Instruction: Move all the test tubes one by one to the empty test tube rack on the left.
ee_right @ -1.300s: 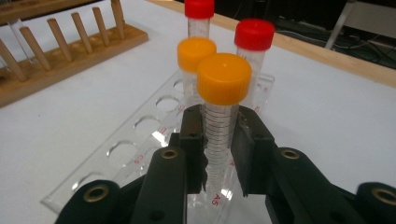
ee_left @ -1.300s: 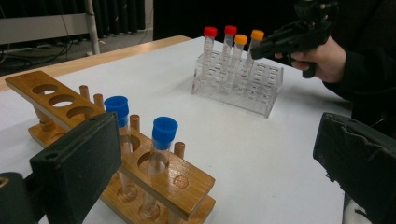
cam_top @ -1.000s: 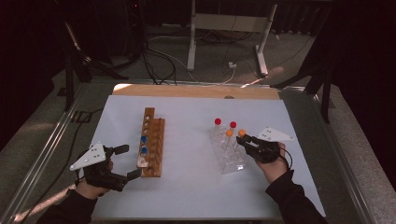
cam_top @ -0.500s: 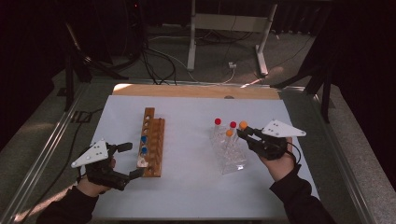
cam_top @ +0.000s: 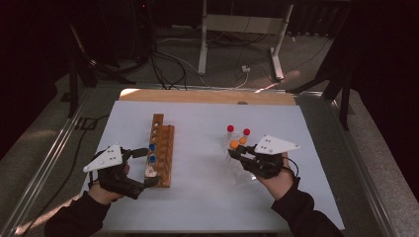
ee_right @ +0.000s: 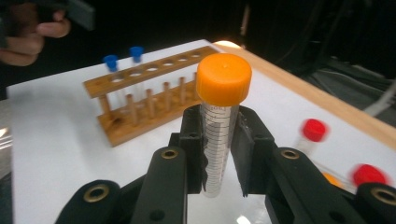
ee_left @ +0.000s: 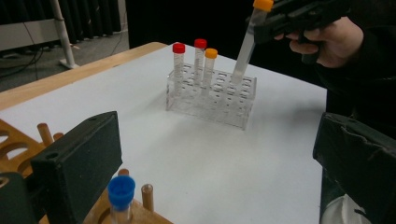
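Left gripper view — 3 capped tubes (ee_left: 199,60) beside orange-capped tube (ee_left: 248,44).

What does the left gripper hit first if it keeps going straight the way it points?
Probably the clear rack: the left gripper points across bare table at it, jaws open. Depth is unclear; it might pass just right of the rack toward the person's sleeve.

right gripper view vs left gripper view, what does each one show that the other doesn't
Right gripper view alone: the printed scale lines on the orange-capped tube clamped between the right gripper's jaws, and both blue-capped tubes standing in the wooden rack.

Left gripper view alone: the clear rack in full, with two red-capped tubes and a second orange-capped tube upright in it, and the held tube's lower end just above that rack.

Both: the held tube, the wooden rack, the white table.
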`<action>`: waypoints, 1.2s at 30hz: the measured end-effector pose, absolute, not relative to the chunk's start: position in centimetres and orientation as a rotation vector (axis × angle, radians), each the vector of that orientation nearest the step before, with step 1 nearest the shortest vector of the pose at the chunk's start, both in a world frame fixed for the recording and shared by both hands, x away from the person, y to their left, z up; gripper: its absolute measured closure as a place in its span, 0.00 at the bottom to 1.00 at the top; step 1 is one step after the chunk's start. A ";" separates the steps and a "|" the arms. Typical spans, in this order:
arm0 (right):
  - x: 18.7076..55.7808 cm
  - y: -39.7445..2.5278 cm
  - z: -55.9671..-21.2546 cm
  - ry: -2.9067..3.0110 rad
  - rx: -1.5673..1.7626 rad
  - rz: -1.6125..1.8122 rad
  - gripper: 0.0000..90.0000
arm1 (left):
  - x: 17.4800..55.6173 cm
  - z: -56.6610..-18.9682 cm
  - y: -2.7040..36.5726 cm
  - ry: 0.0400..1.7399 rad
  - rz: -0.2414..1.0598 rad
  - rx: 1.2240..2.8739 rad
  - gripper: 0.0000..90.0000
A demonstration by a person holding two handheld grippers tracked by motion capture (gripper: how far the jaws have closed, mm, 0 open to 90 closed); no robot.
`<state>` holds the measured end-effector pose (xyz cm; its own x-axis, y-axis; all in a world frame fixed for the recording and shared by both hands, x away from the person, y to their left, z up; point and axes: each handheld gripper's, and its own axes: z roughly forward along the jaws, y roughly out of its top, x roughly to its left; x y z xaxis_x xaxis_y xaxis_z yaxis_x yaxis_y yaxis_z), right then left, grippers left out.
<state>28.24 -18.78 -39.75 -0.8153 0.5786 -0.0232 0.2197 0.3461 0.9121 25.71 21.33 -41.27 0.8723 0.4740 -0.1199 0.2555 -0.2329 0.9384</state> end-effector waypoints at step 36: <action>26.4 -12.3 -43.2 2.495 0.547 1.503 0.83 | 26.8 -40.9 14.1 0.366 0.114 1.862 0.23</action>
